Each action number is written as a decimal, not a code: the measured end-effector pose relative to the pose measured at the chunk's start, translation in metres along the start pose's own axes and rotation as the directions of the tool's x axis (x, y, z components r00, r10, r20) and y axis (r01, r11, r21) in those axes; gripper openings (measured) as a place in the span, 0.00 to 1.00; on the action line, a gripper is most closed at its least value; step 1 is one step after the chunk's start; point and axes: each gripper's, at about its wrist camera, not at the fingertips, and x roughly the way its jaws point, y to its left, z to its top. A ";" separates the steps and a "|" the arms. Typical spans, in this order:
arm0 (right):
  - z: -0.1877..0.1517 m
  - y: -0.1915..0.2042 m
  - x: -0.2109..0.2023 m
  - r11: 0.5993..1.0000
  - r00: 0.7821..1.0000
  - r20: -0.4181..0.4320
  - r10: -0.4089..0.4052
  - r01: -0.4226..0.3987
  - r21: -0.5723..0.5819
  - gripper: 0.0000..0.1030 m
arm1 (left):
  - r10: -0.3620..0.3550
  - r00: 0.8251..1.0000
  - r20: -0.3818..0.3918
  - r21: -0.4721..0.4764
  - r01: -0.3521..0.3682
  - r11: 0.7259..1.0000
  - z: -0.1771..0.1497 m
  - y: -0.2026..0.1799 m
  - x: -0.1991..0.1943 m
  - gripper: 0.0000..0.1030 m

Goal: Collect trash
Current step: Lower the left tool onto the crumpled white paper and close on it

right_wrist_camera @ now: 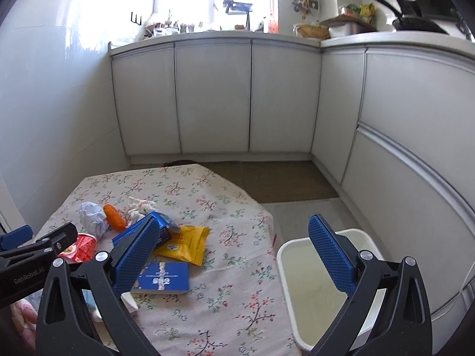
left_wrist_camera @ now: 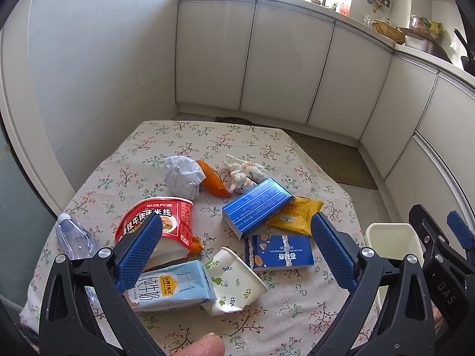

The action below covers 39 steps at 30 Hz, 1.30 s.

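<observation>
Boxes (left_wrist_camera: 256,207), two blue, litter the tablecloth (left_wrist_camera: 184,139); both hand-held grippers (left_wrist_camera: 236,247) (right_wrist_camera: 234,250) seemingly released, empty.

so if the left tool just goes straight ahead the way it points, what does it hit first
Probably the flat blue box lying between its open fingers, with the crushed paper cup just beside that line. Depth is unclear in the fisheye, so the cup could come first.
</observation>
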 end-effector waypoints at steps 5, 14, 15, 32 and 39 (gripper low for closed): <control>0.013 0.000 0.000 0.996 0.996 -0.046 0.080 -0.078 0.047 0.95 | 0.008 1.000 0.014 -0.068 -0.007 0.998 0.019 0.025 -0.007 0.93; 0.055 -0.010 0.018 0.980 0.976 -0.119 0.185 -0.173 0.102 0.95 | -0.148 0.989 -0.023 -0.154 0.143 0.978 0.094 0.062 0.017 0.93; 0.056 -0.013 0.022 0.978 0.975 -0.123 0.186 -0.172 0.116 0.95 | -0.179 0.980 -0.090 -0.160 0.164 0.974 0.098 0.060 0.034 0.93; 0.013 -0.035 0.113 0.936 0.856 -0.406 0.320 -0.218 0.278 0.95 | -0.059 0.902 -0.428 -0.234 -0.047 0.971 0.076 0.107 0.211 0.91; 0.003 -0.024 0.125 0.947 0.848 -0.436 0.300 -0.209 0.244 0.95 | -0.058 0.887 -0.458 -0.206 -0.042 0.978 0.060 0.103 0.230 0.68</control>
